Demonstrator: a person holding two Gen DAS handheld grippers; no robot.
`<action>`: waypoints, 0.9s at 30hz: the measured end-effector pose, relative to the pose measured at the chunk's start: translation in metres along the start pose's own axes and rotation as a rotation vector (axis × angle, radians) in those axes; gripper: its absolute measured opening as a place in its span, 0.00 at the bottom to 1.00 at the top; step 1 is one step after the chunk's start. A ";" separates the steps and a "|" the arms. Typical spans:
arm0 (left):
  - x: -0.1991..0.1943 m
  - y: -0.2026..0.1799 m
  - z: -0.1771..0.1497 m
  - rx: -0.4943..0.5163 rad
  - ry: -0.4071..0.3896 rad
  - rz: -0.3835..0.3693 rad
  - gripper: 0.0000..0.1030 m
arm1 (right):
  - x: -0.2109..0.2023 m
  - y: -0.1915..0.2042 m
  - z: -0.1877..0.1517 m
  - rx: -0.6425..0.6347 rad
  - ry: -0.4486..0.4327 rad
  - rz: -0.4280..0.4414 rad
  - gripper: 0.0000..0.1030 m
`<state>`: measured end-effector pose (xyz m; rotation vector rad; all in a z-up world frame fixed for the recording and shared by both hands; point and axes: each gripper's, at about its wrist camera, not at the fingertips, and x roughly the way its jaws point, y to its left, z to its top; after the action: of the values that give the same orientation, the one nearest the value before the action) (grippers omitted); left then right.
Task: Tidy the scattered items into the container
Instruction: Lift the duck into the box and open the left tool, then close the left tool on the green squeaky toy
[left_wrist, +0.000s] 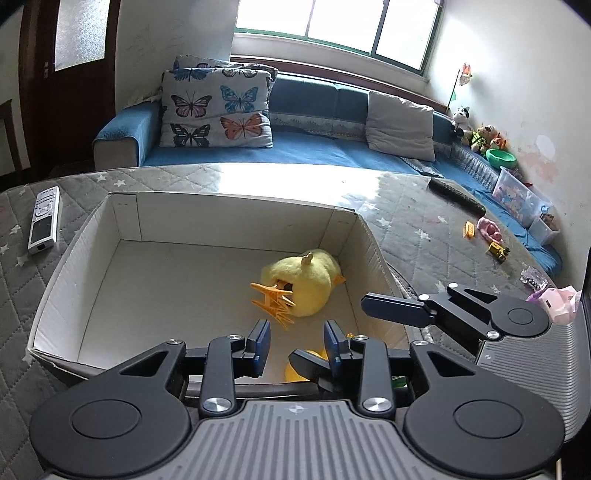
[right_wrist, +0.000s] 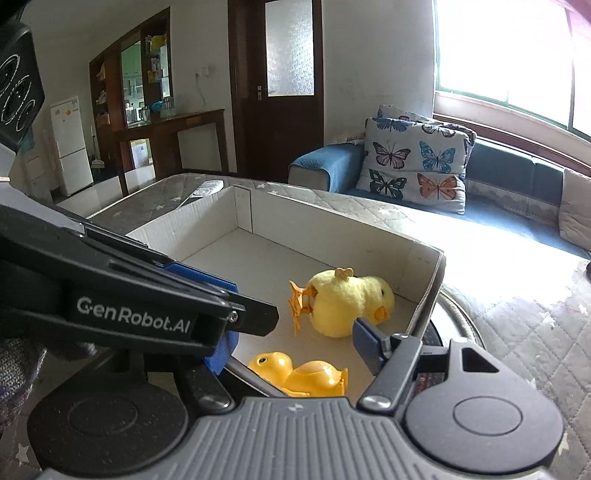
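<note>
The box (left_wrist: 92, 236) is white cardboard, open-topped, shallow, standing on the quilted table (left_wrist: 424, 229); inside, near its right wall, a yellow plush duck (right_wrist: 347, 306) lies on its side, orange feet toward the box's middle; a yellow plastic duck (right_wrist: 295, 373) lies on its side by the near wall; small toys (left_wrist: 491, 240) lie scattered near the table's right edge.

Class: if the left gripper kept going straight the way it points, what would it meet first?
Probably the plush duck lying in the cardboard box, orange feet first. The left gripper is open and empty; depth is hard to judge.
</note>
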<state>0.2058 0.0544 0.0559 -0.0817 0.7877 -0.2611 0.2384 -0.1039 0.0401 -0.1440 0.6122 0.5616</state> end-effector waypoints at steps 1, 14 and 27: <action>-0.002 -0.001 0.000 -0.001 -0.004 0.004 0.34 | -0.003 0.000 -0.001 -0.001 -0.004 -0.001 0.68; -0.032 -0.018 -0.017 -0.017 -0.048 -0.026 0.34 | -0.062 -0.003 -0.033 0.004 -0.033 -0.019 0.68; -0.038 -0.057 -0.043 0.009 -0.018 -0.077 0.34 | -0.094 -0.005 -0.081 0.013 0.012 -0.058 0.66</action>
<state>0.1386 0.0105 0.0615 -0.1063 0.7659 -0.3361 0.1364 -0.1742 0.0289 -0.1529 0.6215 0.5005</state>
